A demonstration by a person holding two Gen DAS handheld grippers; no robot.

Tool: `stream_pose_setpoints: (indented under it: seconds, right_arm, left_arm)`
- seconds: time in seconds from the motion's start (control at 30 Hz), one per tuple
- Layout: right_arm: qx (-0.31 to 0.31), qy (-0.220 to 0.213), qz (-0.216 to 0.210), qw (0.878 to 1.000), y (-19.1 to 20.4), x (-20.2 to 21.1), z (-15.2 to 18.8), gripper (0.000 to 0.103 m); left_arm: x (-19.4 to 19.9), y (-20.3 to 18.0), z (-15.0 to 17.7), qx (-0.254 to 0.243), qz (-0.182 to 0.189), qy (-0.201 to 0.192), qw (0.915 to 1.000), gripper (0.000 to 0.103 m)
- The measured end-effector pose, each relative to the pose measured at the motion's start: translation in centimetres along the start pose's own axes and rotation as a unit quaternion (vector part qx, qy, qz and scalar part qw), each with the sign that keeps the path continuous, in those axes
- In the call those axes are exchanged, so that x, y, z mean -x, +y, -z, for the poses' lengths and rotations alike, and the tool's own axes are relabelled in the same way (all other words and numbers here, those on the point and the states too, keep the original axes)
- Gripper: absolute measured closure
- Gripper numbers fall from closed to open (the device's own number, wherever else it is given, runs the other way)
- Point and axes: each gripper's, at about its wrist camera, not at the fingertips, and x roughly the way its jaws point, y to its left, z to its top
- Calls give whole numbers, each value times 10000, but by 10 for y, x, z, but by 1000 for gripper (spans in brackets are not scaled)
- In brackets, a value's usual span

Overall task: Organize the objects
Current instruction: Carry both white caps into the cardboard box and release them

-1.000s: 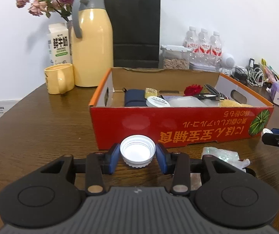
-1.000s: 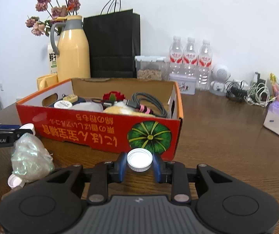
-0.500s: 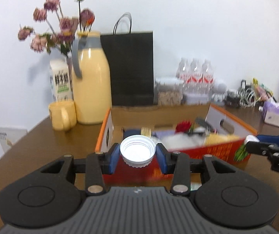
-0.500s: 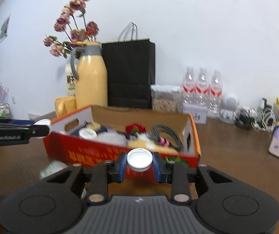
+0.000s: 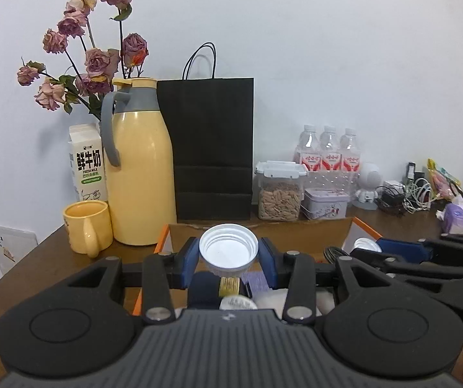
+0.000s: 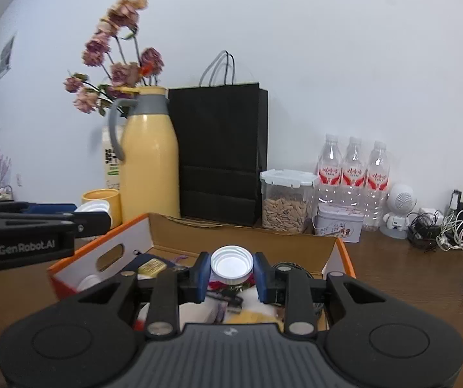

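My left gripper point(image 5: 228, 253) is shut on a wide white bottle cap point(image 5: 228, 247), hollow side up, held over the left part of the orange cardboard box point(image 5: 362, 228). My right gripper point(image 6: 232, 266) is shut on a smaller white cap point(image 6: 232, 263), above the box point(image 6: 82, 266) interior. Each gripper shows in the other's view: the right one point(image 5: 365, 246) at the right edge with its cap, the left one point(image 6: 94, 215) at the left edge with its cap. The box holds a dark blue pouch point(image 5: 204, 287), a round white lid point(image 5: 237, 304), a black cable point(image 6: 291, 266) and other small items.
Behind the box stand a yellow thermos jug point(image 5: 137, 174), a yellow mug point(image 5: 86, 223), a milk carton point(image 5: 87, 165), dried roses point(image 5: 92, 61), a black paper bag point(image 5: 212, 148), a nut container point(image 5: 279, 190), a tin point(image 5: 325, 202) and three water bottles point(image 5: 328, 152). Cables point(image 6: 441, 226) and a tissue pack point(image 5: 460, 218) lie at the right.
Both grippers rose from the table in front of the box and moved forward over it, each keeping its cap. The box's red front face and the plastic bag have dropped out of view.
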Motion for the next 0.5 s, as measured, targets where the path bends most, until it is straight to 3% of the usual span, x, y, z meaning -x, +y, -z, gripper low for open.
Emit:
stream_pose_setpoints:
  seconds: [0.23,0.5]
  right_arm:
    - [-279,140,82,9995,-15,-46,0,76]
    - [-329,323,70,9989,-23,-54,13,76]
  left_arm:
    - [-50,0,-3,117,-169,265,9994,62]
    - [-76,6,12,104,-151,546,9983,62]
